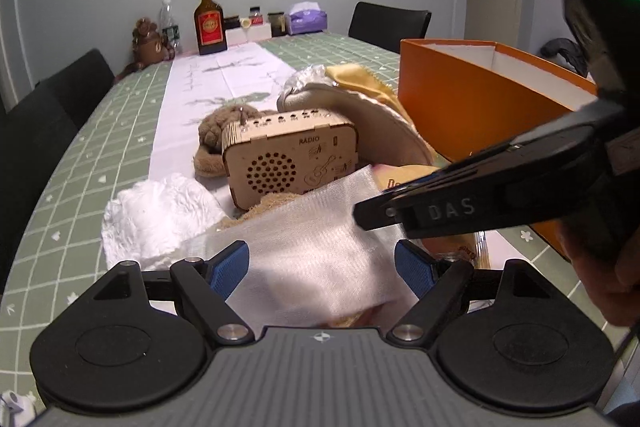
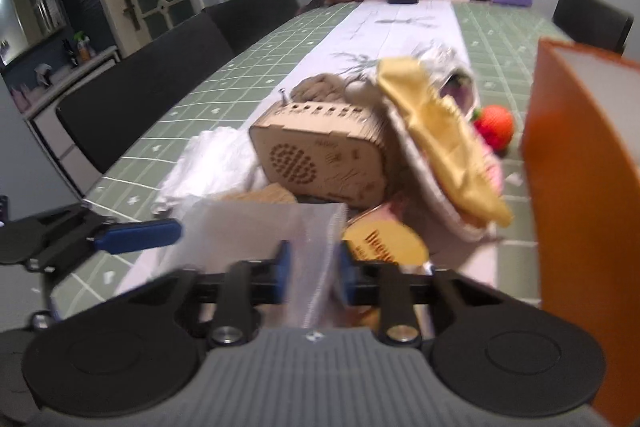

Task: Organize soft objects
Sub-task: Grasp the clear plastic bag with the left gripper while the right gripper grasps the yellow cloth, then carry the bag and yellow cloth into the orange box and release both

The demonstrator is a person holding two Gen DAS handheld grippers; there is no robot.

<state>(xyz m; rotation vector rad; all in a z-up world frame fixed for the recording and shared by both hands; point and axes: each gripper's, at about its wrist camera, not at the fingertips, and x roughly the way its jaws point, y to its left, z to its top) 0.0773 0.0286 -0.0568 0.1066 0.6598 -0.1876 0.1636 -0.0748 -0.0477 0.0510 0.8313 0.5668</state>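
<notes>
Left wrist view: sheer white gauze cloth (image 1: 320,247) filling the lower centre of the frame, thin, finely woven, half see-through, draped loosely over the pile. Left gripper (image 1: 322,267) at the bottom, blue ribbed pads spread wide on either side of the cloth, not pressing it. Right gripper (image 1: 362,217) reaching in from the right edge, black arm lettered "DAS", tips closed down on the gauze. Behind the cloth, a laser-cut wooden radio (image 1: 290,157) with a round speaker grille and an engraved guitar, boxy with rounded corners. To its left, a fluffy white fabric (image 1: 160,215), crumpled. Behind, a brown knitted plush (image 1: 218,131). Upper right, a stiff orange box (image 1: 480,99), open-topped, white inside. Green checked tablecloth (image 1: 100,147) beneath everything.

Right wrist view, blurred: gauze cloth (image 2: 316,259) at lower centre, bunched and pinched between the nearly touching blue pads of the right gripper (image 2: 314,273). Left gripper's blue finger (image 2: 140,233) at left, apart from the cloth. Shiny yellow satin fabric (image 2: 440,143) sagging over a pale quilted slipper (image 2: 432,195), right of centre. Red knitted strawberry (image 2: 496,127) further right, beside the orange box (image 2: 588,187). Round yellow lid (image 2: 384,247) with printed lettering just right of the cloth.
</notes>
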